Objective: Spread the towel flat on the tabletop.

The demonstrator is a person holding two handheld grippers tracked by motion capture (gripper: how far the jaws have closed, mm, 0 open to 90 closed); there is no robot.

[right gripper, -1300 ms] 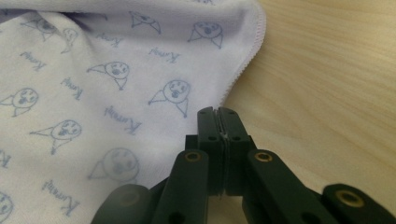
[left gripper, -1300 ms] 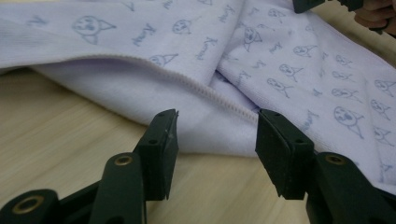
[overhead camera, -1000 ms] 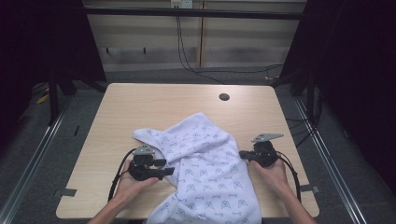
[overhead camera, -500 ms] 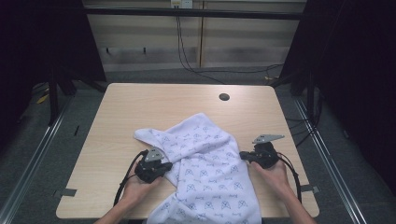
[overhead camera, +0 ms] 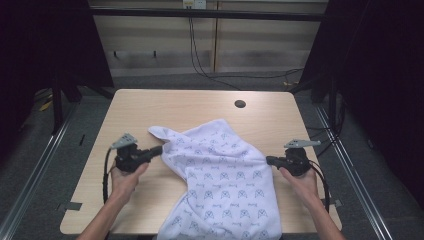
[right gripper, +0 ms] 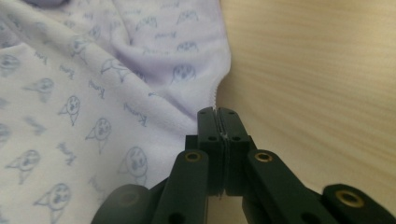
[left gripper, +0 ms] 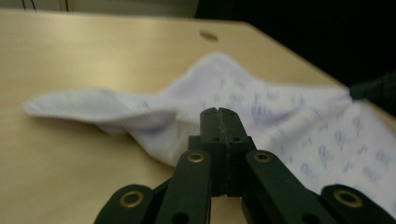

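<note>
Near edge at 6 o'clock: the cloth [overhead camera: 220, 180] is draped over the table [overhead camera: 150, 107] rim, its lower part hanging off. White fabric with small blue printed faces, spread from centre toward 5 o'clock, crumpled and folded on itself.

At 8 o'clock the left gripper [overhead camera: 156, 151] is held by a hand [overhead camera: 122, 180]. Jaws are seen pressed together in the left gripper view, tips at the cloth's hemmed edge [left gripper: 177, 122]; a pinch on the hem is likely, though the blur leaves actual contact uncertain.

At 4 o'clock the right gripper [overhead camera: 270, 160] is clenched on the cloth's side hem; a thread of stitched edge is seen between the closed jaws in the right gripper view [right gripper: 217, 122].

Handling, as judged: light, soft, limp, no stiffness; sag and bunching are to be expected when lifted. Not fragile, slightly slippery at a thin hem. Best taken at corners or hemmed edges, both sides at once, so it can be stretched flat.

Far side, 1 o'clock: a dark round hole [overhead camera: 240, 104] in the table.
</note>
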